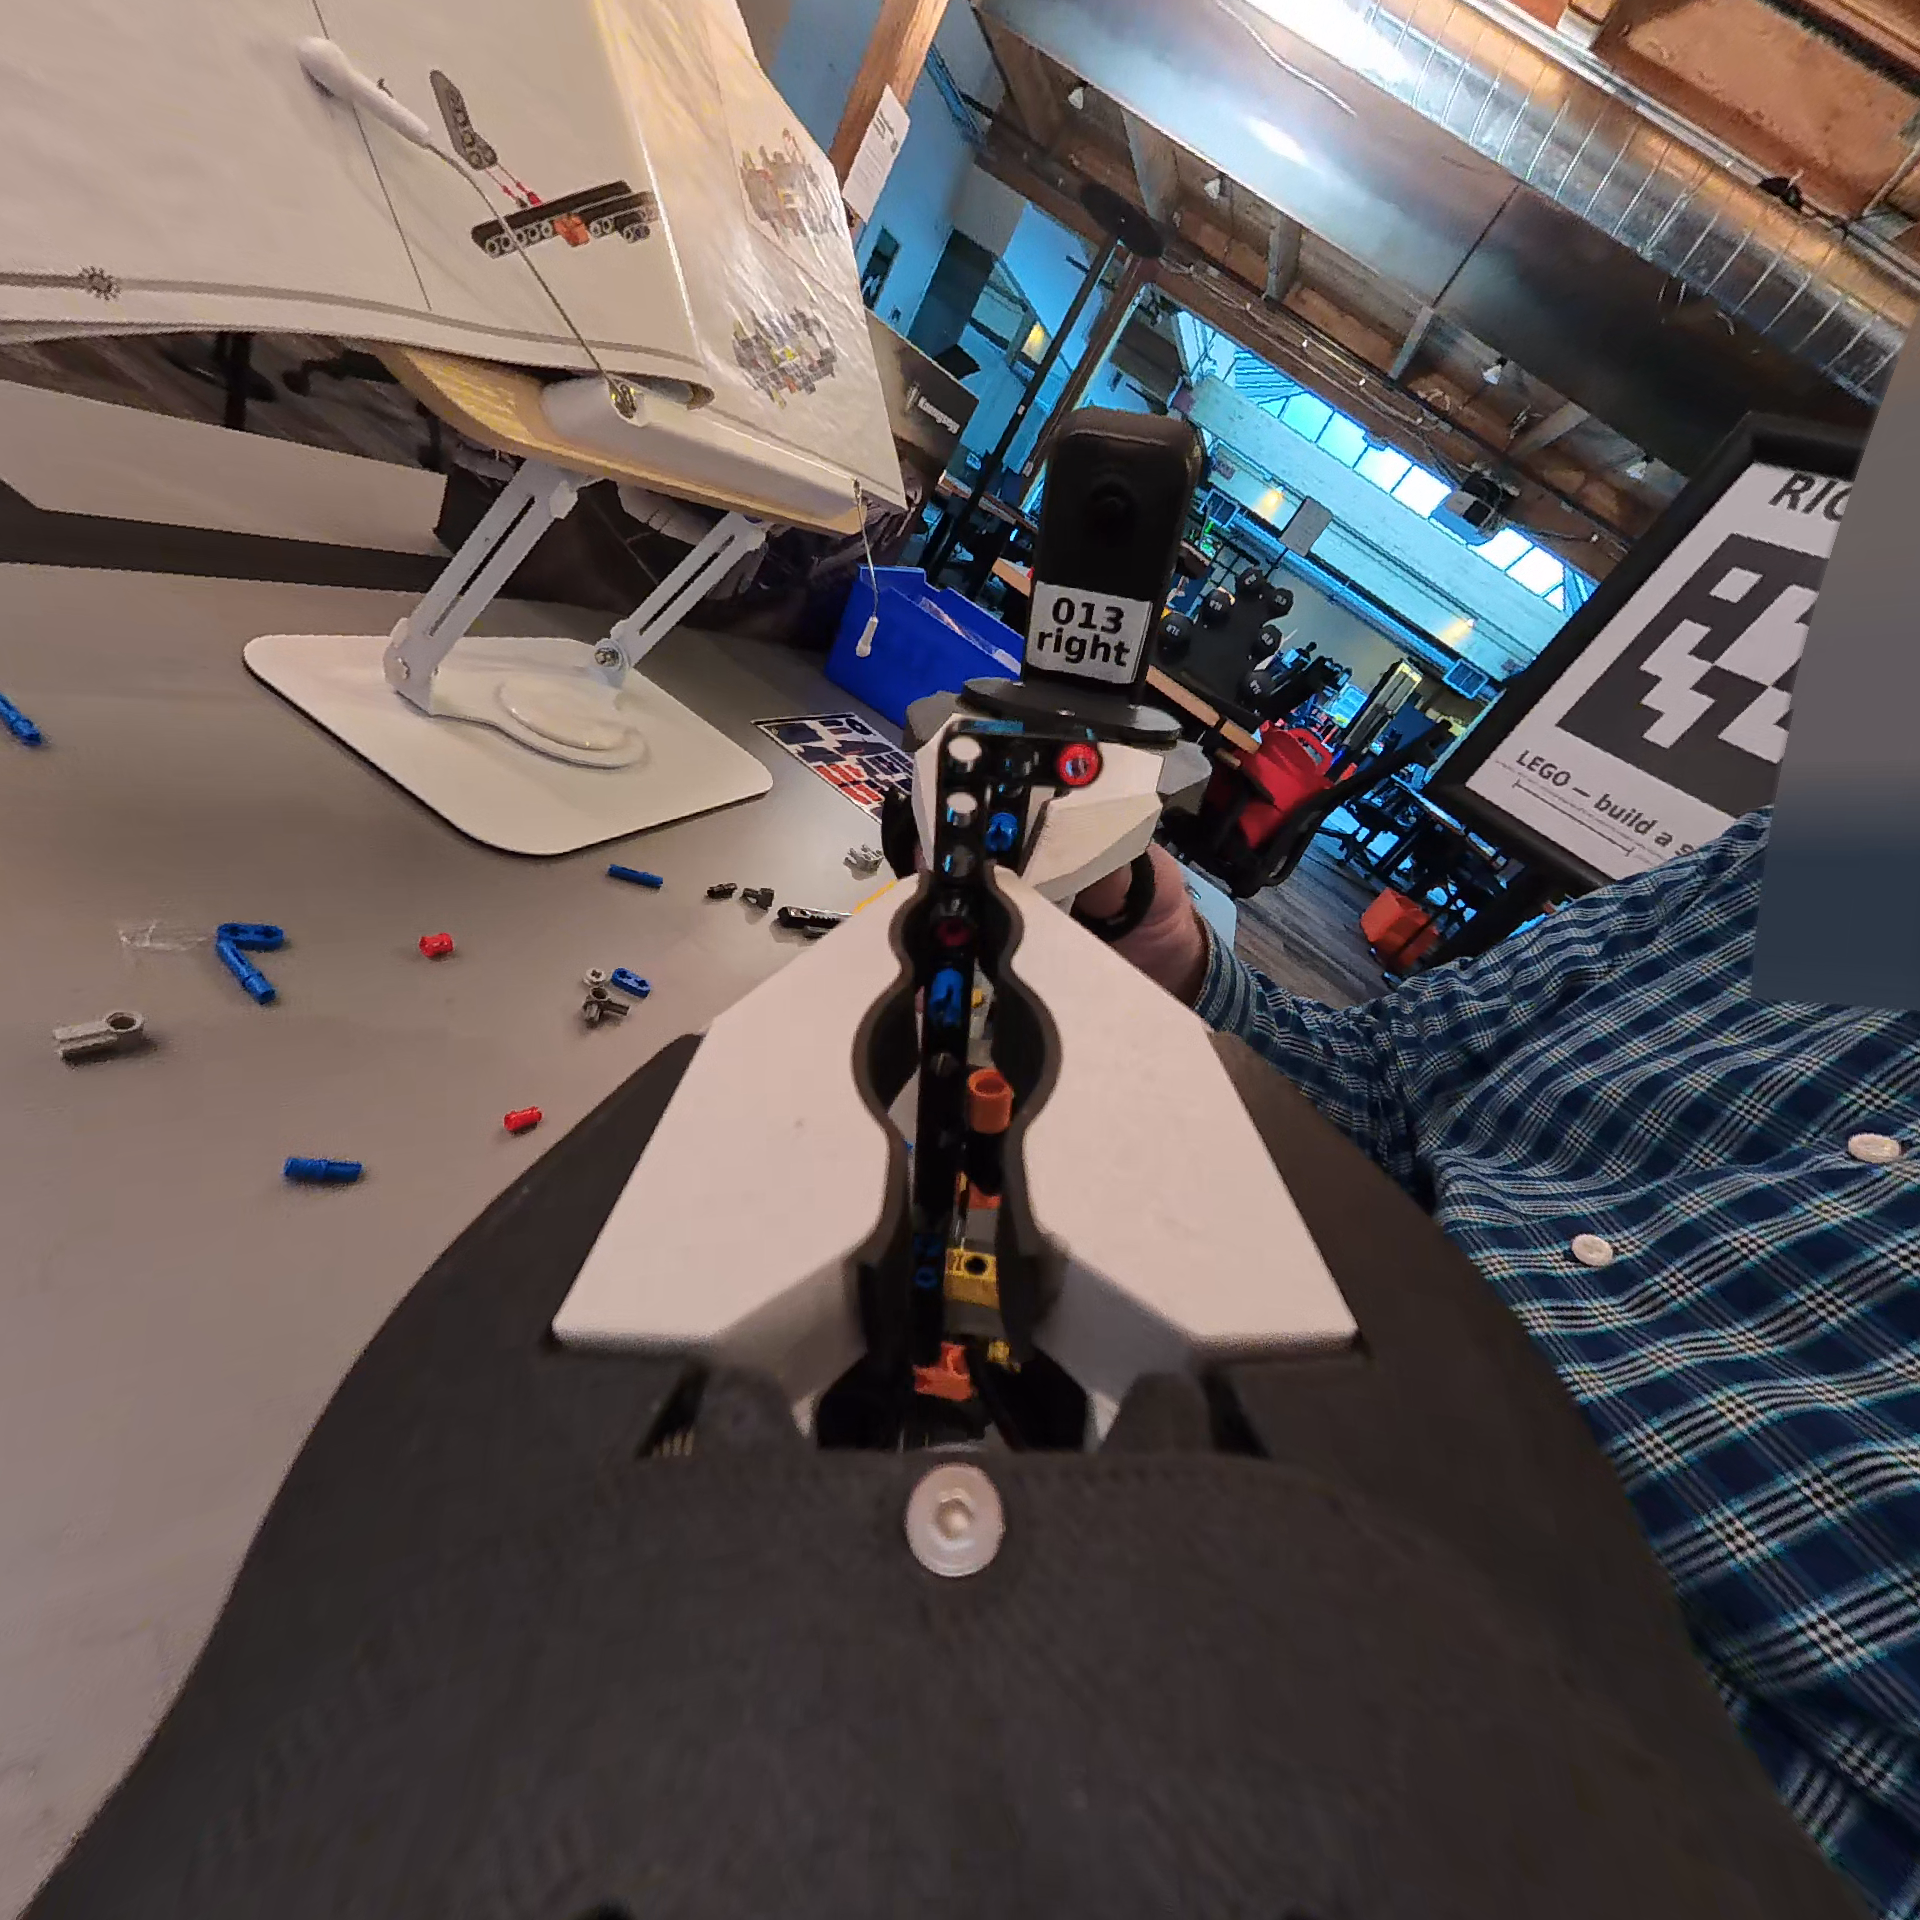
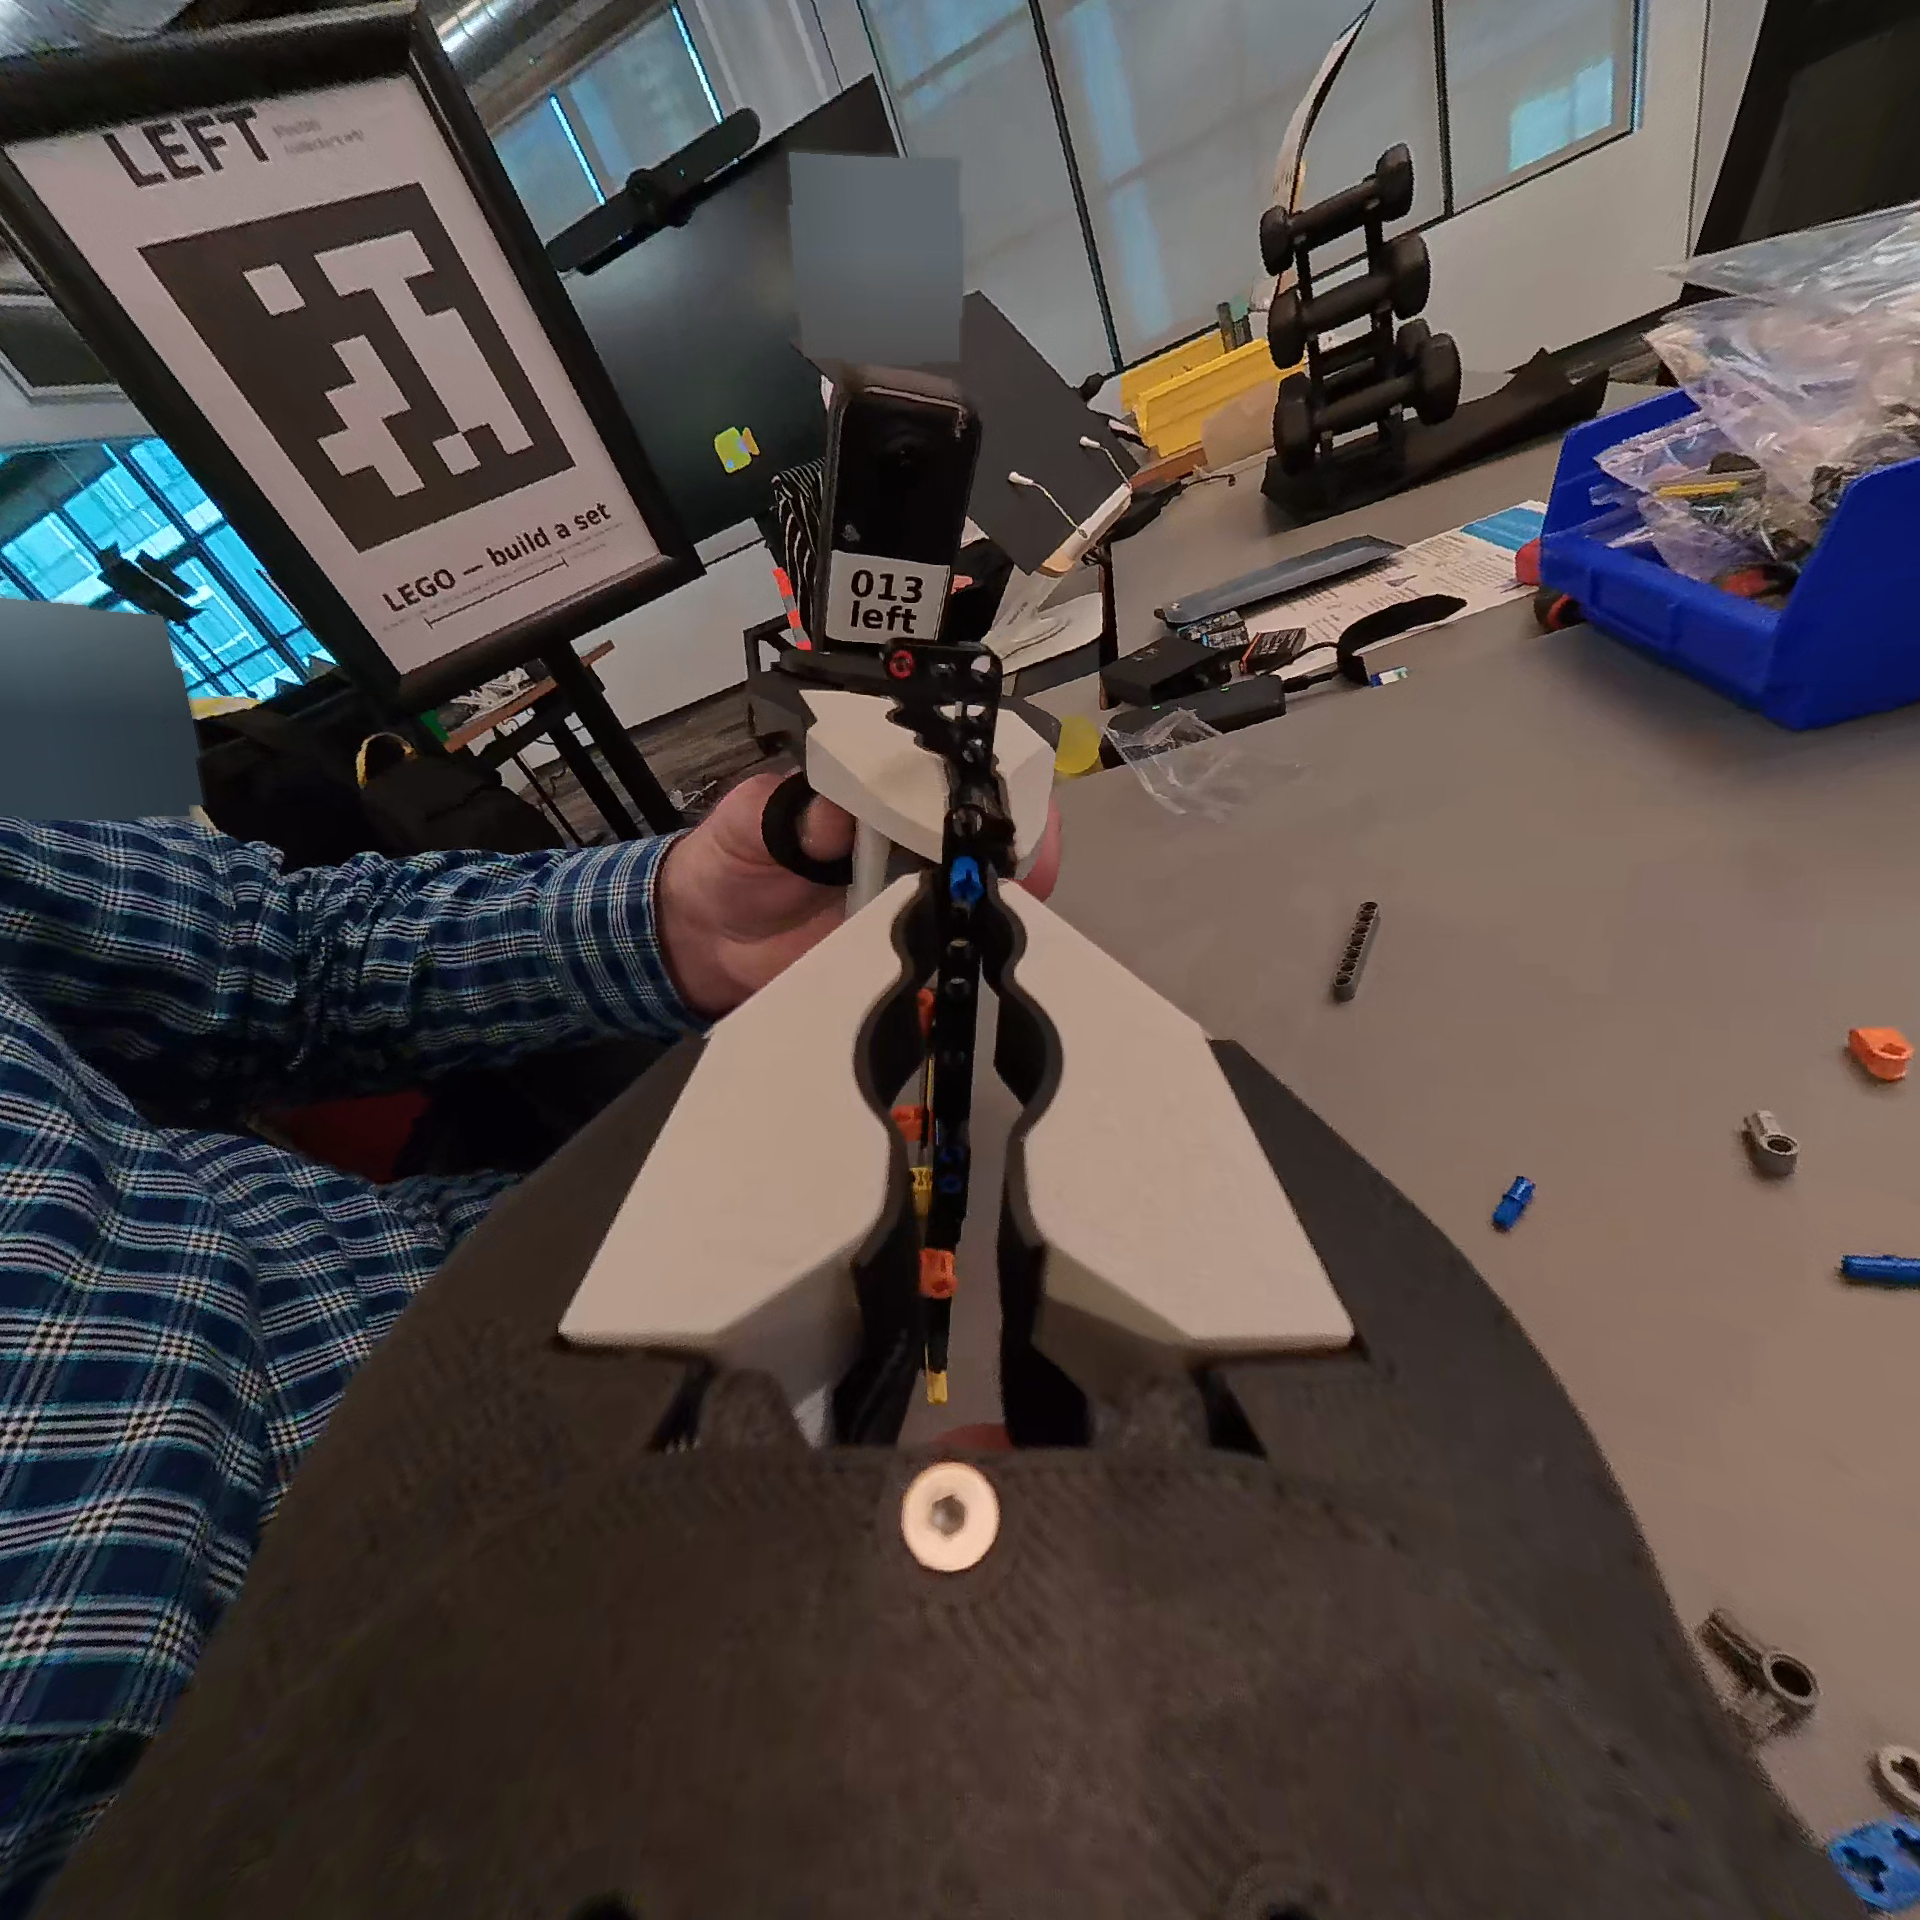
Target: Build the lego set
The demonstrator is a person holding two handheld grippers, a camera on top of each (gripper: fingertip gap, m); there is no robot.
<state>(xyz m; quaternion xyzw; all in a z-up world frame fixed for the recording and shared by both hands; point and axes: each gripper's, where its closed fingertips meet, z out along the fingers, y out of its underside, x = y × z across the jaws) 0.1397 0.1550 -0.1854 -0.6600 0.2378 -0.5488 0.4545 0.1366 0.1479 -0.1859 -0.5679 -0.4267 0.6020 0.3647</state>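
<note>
A long black Lego beam assembly (image 1: 954, 997) with blue, red, orange and yellow pins runs between both grippers, held above the grey table (image 1: 156, 1351). My left gripper (image 1: 951, 904) is shut on one end of it. My right gripper (image 2: 961, 894) is shut on the other end of the assembly (image 2: 958, 1039). The two grippers face each other, tip to tip. The right gripper also shows farther off in the left wrist view (image 1: 1049, 821), and the left gripper in the right wrist view (image 2: 914, 769), each held by a hand in a plaid sleeve.
Loose blue (image 1: 247, 956), red (image 1: 436, 943) and grey (image 1: 99, 1034) parts lie on the table, with an instruction booklet (image 1: 416, 208) on a white stand (image 1: 499, 727). A blue bin (image 2: 1714, 623) of bagged parts, a black beam (image 2: 1356, 951) and an orange piece (image 2: 1878, 1051) lie right. Both grippers' tips are close together, under 4 cm apart. Both grippers' tips are roughly 25 cm from the orange piece (image 2: 1878, 1051).
</note>
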